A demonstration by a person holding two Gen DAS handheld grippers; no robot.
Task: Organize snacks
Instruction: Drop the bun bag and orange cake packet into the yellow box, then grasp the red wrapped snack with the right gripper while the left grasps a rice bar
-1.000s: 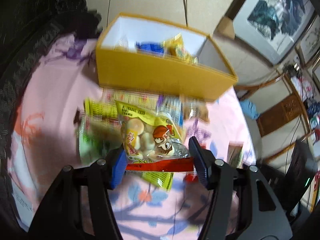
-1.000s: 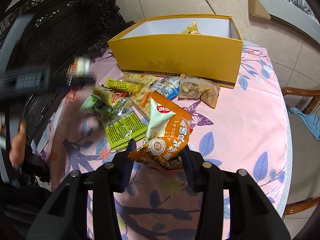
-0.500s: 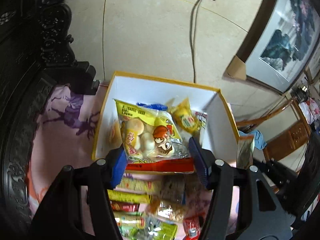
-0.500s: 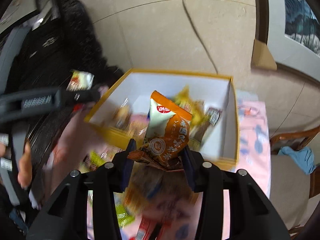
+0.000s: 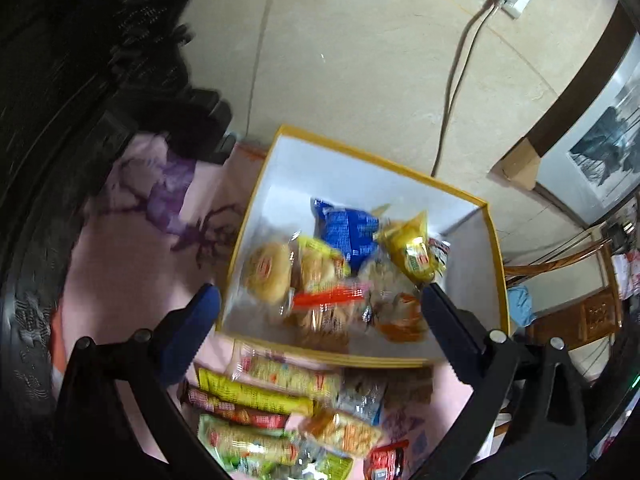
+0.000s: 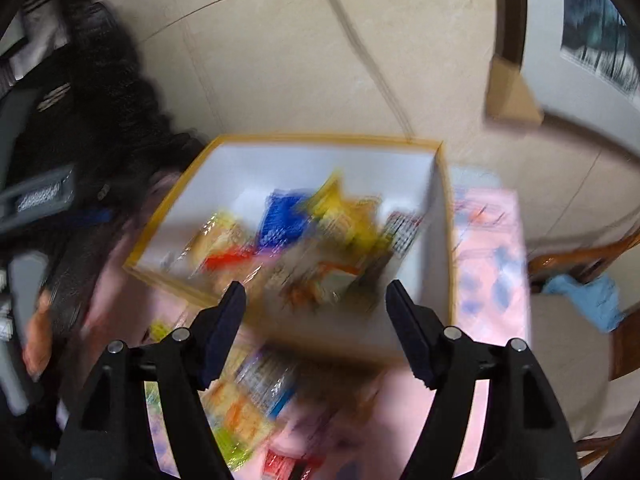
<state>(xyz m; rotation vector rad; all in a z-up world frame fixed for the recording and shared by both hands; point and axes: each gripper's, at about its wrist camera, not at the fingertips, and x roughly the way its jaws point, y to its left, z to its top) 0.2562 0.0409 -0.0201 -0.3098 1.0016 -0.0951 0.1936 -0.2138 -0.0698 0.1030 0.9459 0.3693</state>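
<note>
A yellow box (image 5: 362, 150) with a white inside stands at the back of the pink flowered table and holds several snack packs. Among them are the clear pack of round biscuits with a red strip (image 5: 316, 296), a blue pack (image 5: 348, 232) and the orange pack (image 5: 402, 316). My left gripper (image 5: 318, 306) is open and empty above the box's near wall. My right gripper (image 6: 316, 302) is open and empty above the same box (image 6: 438, 216); that view is blurred. The orange pack (image 6: 332, 280) lies inside.
Several loose snack packs (image 5: 276, 412) lie on the pink cloth (image 5: 132, 256) in front of the box. Dark carved furniture (image 5: 60, 80) stands at the left. A wooden chair (image 6: 580, 256) with a blue cloth stands at the right. A cable hangs down the tiled wall behind.
Both grippers carried their packs over the box, opened and let them drop in. The biscuit pack and the orange pack now lie in the box.
</note>
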